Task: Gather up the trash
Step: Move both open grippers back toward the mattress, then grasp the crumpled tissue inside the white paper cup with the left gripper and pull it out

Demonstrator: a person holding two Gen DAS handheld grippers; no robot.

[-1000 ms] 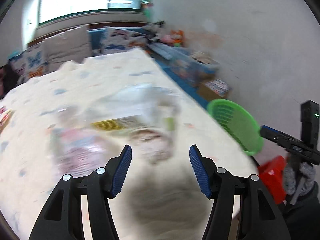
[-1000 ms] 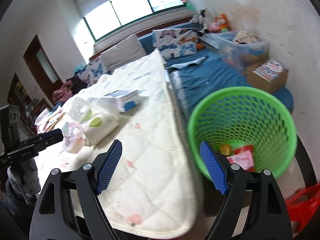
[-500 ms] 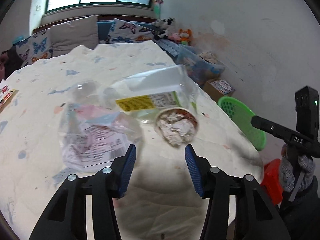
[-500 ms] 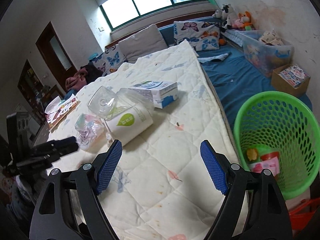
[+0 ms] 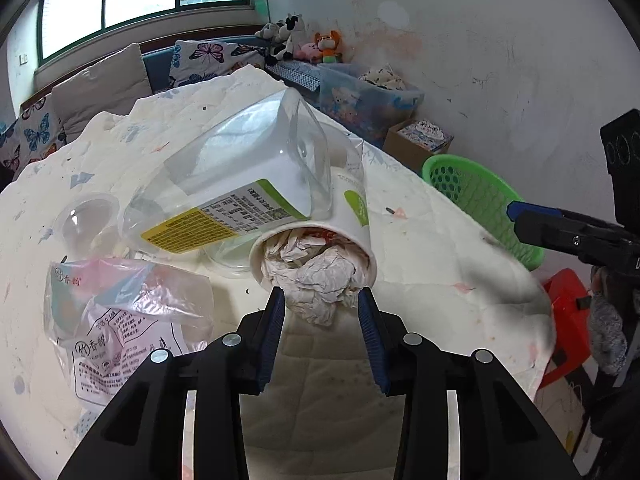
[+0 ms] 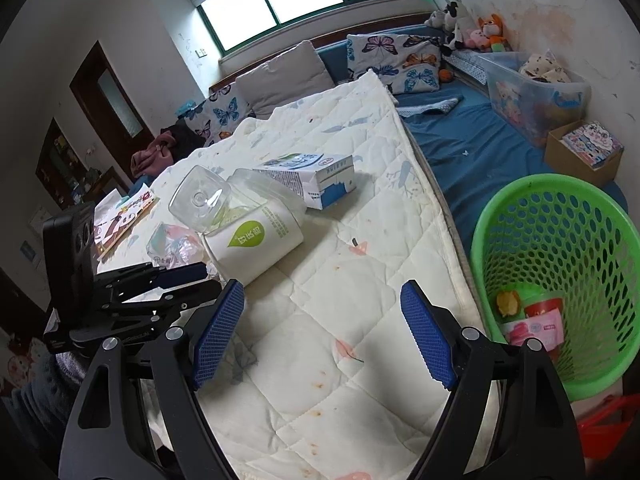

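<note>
A white paper cup lies on its side on the quilted mat, stuffed with crumpled tissue; it also shows in the right wrist view. My left gripper is open, its pads on either side of the tissue hanging from the cup's mouth. A clear plastic jar leans on the cup. A crinkled plastic bag lies at the left. My right gripper is open and empty above the mat. A green mesh bin stands at the right, holding some trash.
A milk carton lies beyond the cup. A clear dome lid lies at the left. A red stool stands by the bin. A blue mattress, storage box and cardboard box sit behind.
My left gripper has moved forward to the paper cup and narrowed around the tissue. My right gripper has swung left, away from the green bin, and stayed open.
</note>
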